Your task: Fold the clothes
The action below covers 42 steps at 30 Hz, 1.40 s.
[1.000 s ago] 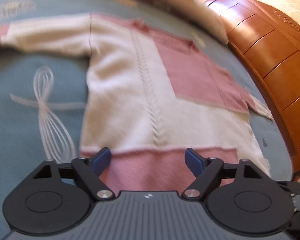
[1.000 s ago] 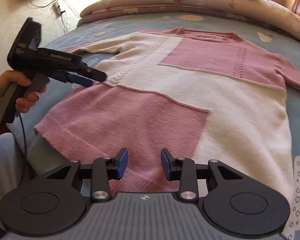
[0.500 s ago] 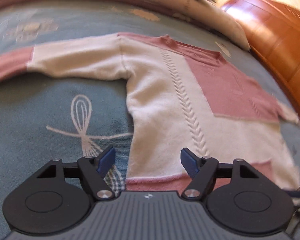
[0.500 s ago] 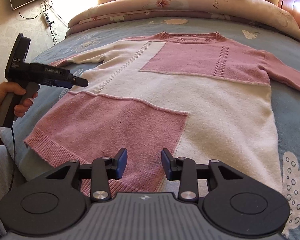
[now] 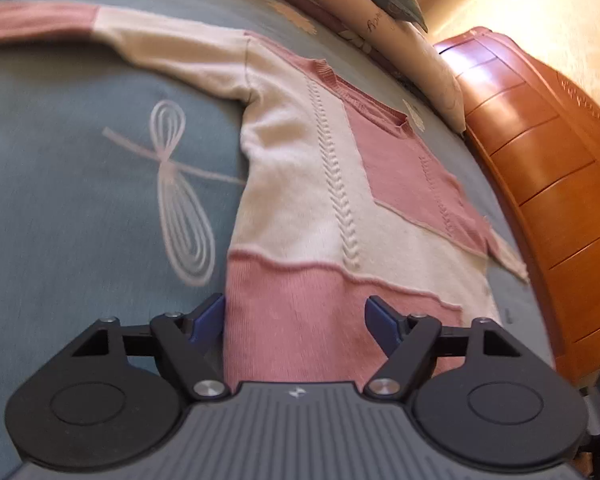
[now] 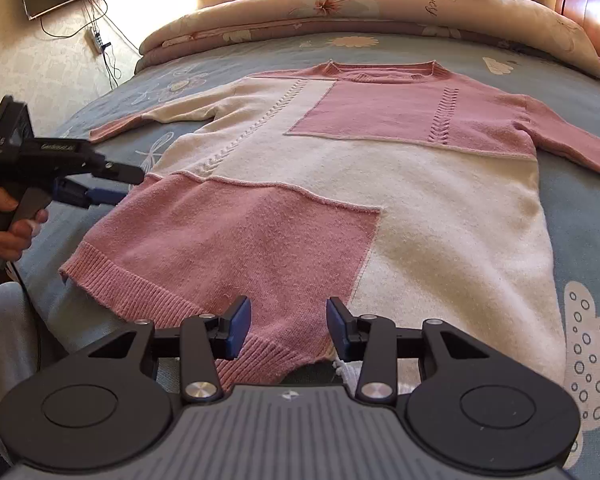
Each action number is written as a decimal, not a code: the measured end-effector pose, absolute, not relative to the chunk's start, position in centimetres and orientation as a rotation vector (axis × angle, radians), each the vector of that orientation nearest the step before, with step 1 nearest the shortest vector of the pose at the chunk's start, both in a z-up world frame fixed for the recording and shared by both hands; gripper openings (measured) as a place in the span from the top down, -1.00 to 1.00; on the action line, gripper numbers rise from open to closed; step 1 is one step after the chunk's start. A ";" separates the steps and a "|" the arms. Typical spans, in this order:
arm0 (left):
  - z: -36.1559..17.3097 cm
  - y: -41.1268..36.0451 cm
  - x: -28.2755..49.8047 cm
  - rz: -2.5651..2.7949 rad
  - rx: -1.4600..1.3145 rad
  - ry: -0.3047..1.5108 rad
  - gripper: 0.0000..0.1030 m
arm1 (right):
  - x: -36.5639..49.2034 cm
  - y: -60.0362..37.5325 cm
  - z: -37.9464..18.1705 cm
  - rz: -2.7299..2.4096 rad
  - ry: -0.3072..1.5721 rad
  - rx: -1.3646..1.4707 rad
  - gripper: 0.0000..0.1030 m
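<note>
so, view by view:
left wrist view: the left gripper hangs over the near side edge of the sweater, jaws wide apart and opening, pink knit showing between them but nothing pinched.
ahead of it: the body runs away toward the collar; one sleeve stretches off to the upper left across the blue bedspread.
right wrist view: the right gripper hovers at the ribbed hem, jaws partly apart and opening, hem between them, pads not pressing.
to its left: the left gripper sits beside the sweater's edge, held in a hand.
progress: sweater lies flat, both sleeves spread; no fold made yet, every fold remains.
</note>
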<state>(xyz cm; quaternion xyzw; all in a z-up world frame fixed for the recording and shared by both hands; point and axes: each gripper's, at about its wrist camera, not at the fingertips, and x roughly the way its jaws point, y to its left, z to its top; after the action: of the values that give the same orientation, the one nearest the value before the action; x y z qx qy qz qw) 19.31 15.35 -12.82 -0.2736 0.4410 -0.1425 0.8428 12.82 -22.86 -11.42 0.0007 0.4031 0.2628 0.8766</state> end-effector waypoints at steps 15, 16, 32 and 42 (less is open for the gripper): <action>-15.8 17.4 15.7 -0.365 -0.960 0.883 -0.41 | 11.4 -23.4 -10.2 0.562 0.804 0.034 0.08; -16.0 17.3 15.2 -0.378 -0.981 0.881 -0.41 | 11.3 -23.5 -10.2 0.561 0.804 0.035 0.08; -13.4 16.1 13.9 -0.162 -0.806 0.903 0.72 | 11.4 -23.8 -10.8 0.555 0.820 0.032 0.06; -7.2 14.4 15.4 -0.192 -0.427 0.925 0.22 | 13.9 -24.6 -9.2 0.510 0.789 -0.074 0.02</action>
<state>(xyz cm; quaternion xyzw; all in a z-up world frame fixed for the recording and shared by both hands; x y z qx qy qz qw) 15.44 14.37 -7.16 -0.2042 0.4422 -0.0918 0.8685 13.89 -24.60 -9.23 -0.0356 0.3799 0.2458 0.8911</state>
